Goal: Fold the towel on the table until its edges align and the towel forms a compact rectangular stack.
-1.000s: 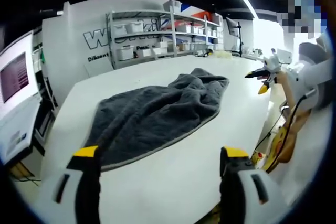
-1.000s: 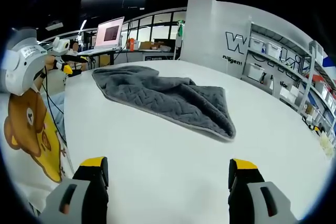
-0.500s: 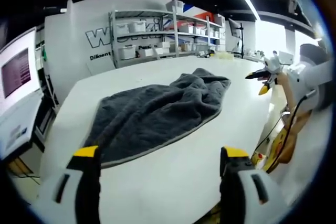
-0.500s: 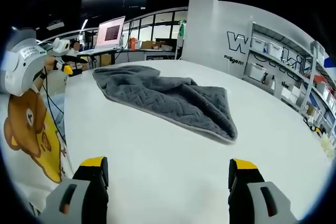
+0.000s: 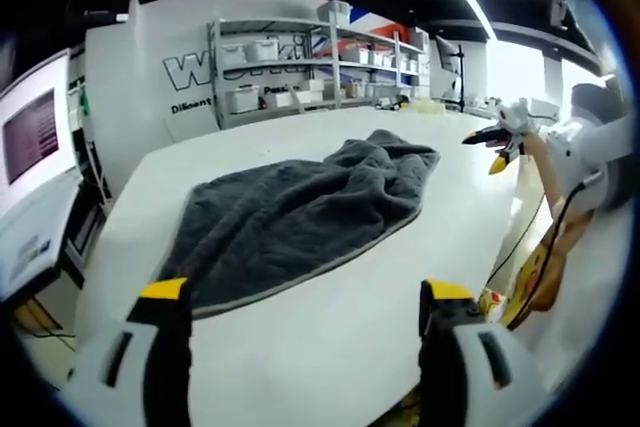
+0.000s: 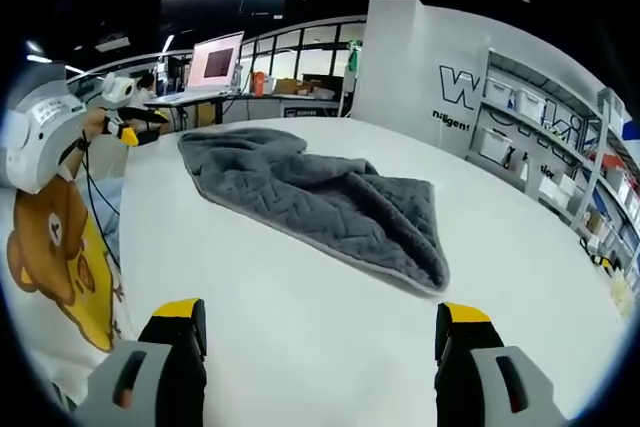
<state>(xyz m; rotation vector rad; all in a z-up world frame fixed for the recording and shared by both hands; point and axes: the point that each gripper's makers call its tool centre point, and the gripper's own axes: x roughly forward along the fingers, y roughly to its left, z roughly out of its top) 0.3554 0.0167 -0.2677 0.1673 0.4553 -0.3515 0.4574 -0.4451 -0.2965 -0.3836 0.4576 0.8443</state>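
The dark grey quilted towel (image 5: 300, 217) lies rumpled on the smooth white tabletop (image 5: 330, 347), well ahead of both my claws and touching neither. In the left gripper view its long axis runs from the near left, just beyond my left jaw, up toward the far right, where a bunched, raised hump ends it. In the right gripper view (image 6: 320, 202) the same cloth stretches from the far left down to a blunt, doubled-over corner at the right. The fabric is thick and soft, stitched in a wavy raised pattern, with a paler grey bound hem curving along the near edge; that edge is rounded rather than straight, and the corners do not line up. Folds hide how many layers are stacked at the humped end, and I cannot tell where the far hem lies. My left claw (image 5: 300, 292) stands wide open with nothing between its grey, yellow-tipped jaws, hovering above bare tabletop. My right claw (image 6: 320, 312) is equally wide apart and empty, also over bare tabletop. In the left gripper view the right claw (image 5: 497, 144) shows small at the far right, off the table edge, too small to judge. In the right gripper view the left claw (image 6: 133, 127) appears likewise at the far left.
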